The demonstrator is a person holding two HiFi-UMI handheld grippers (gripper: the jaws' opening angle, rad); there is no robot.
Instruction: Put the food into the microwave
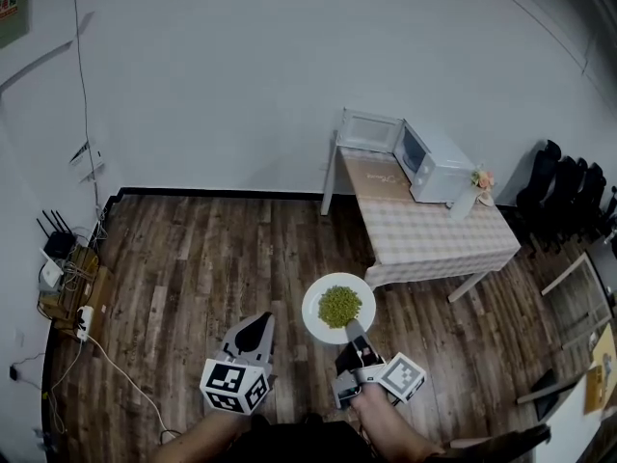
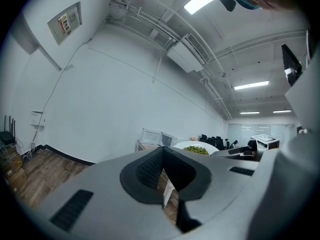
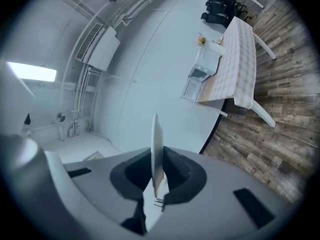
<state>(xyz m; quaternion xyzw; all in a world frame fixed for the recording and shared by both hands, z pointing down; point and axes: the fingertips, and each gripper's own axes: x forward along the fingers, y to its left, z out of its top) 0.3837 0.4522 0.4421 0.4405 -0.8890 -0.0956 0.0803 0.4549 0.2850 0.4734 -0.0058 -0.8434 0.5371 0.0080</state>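
Note:
A white plate (image 1: 316, 318) heaped with green food (image 1: 339, 306) hangs over the wooden floor, and my right gripper (image 1: 355, 334) is shut on its near rim. The right gripper view shows that plate (image 3: 156, 149) edge-on between the pads. My left gripper (image 1: 253, 331) is held to the plate's left, shut and empty. The white microwave (image 1: 434, 165) stands at the far end of a checked table (image 1: 434, 234), its door (image 1: 369, 130) swung open. It is still well ahead of both grippers. The left gripper view catches the plate (image 2: 197, 148) and the microwave (image 2: 155, 138) in the distance.
A small flower vase (image 1: 479, 183) stands beside the microwave. Black chairs (image 1: 569, 191) line the wall to the right. A router and a power strip with cables (image 1: 60, 258) sit by the left wall. A white table edge (image 1: 578, 413) shows at lower right.

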